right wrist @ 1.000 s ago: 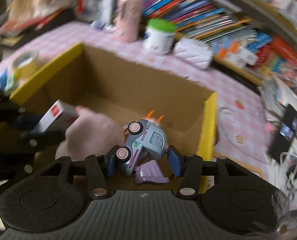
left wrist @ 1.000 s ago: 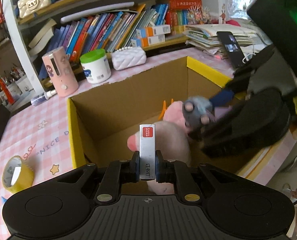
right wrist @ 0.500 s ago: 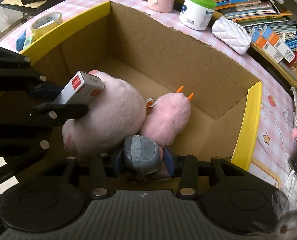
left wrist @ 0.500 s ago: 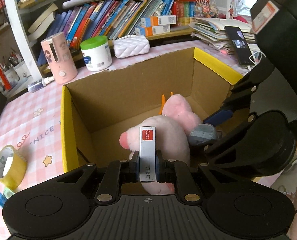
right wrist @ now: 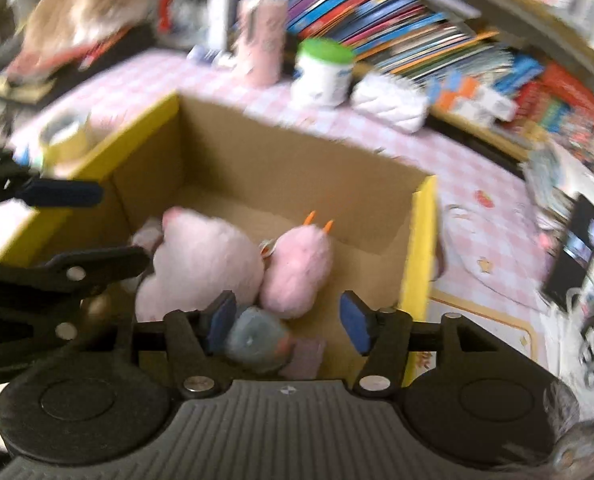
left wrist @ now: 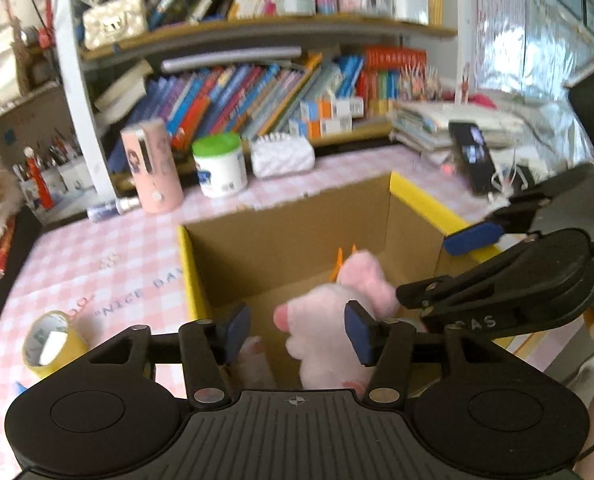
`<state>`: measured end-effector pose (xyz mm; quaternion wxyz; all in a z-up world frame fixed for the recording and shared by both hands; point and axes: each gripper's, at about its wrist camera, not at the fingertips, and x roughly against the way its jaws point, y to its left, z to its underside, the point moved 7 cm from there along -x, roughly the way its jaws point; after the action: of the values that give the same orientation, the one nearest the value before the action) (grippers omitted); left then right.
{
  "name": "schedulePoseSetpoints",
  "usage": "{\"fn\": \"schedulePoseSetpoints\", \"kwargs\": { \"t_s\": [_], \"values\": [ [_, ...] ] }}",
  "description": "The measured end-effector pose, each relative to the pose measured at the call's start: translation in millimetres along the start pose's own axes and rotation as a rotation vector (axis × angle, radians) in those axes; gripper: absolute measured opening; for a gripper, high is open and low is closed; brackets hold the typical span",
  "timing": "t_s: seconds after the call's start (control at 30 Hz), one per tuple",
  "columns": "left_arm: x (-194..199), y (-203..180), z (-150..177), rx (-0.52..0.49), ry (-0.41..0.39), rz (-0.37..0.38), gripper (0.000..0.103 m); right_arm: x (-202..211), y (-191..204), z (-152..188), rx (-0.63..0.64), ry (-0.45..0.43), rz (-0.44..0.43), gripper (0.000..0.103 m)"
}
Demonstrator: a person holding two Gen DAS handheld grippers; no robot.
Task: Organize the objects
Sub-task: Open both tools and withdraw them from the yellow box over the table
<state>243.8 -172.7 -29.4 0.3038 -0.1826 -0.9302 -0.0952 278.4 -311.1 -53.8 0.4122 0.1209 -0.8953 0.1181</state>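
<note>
Both wrist views overlook the cardboard box (left wrist: 289,236) closely.

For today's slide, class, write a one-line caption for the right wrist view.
Open right hand-held gripper above a cardboard box holding two pink plush toys and a small grey toy car.

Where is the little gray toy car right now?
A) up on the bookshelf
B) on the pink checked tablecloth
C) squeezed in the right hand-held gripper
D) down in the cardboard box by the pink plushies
D: the gray toy car lies inside the cardboard box next to the pink plushies, and the right hand-held gripper above it is open.
</note>
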Motion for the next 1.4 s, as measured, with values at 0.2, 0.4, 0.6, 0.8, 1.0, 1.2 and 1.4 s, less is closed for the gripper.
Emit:
{"fn": "schedulePoseSetpoints", "kwargs": {
  "t_s": [0.2, 0.4, 0.6, 0.8, 1.0, 1.2, 1.4],
  "values": [
    [36.2, 7.6, -2.3, 0.036, -0.084, 0.001, 0.077, 50.9, 2.9, 3.2, -0.131, -0.153, 0.129, 0.068],
    [67.4, 16.2, 14.5, 0.044, -0.116, -0.004, 0.086, 90.5, 16.4, 26.2, -0.210, -0.242, 0.258, 0.074],
    [94.0, 40.4, 49.0, 0.092, -0.095, -0.039, 0.090, 108.6, 42.2, 53.4, -0.311, -0.254, 0.325, 0.078],
    [110.7, 67.7, 86.0, 0.136, -0.039, -0.105, 0.092, 110.6, 89.7, 71.6, -0.345, -0.222, 0.325, 0.082],
    [131.8, 92.0, 122.1, 0.183, 0.007, -0.164, 0.096, 107.7, 140.8, 80.6, -0.322, -0.189, 0.289, 0.083],
    [150.9, 112.6, 149.2, 0.199, 0.045, -0.206, 0.096, 105.5, 185.6, 85.4, -0.283, -0.169, 0.241, 0.085],
    [167.1, 135.3, 166.5, 0.222, 0.065, -0.246, 0.097, 104.7, 223.2, 84.1, -0.255, -0.164, 0.189, 0.088]
  ]
}}
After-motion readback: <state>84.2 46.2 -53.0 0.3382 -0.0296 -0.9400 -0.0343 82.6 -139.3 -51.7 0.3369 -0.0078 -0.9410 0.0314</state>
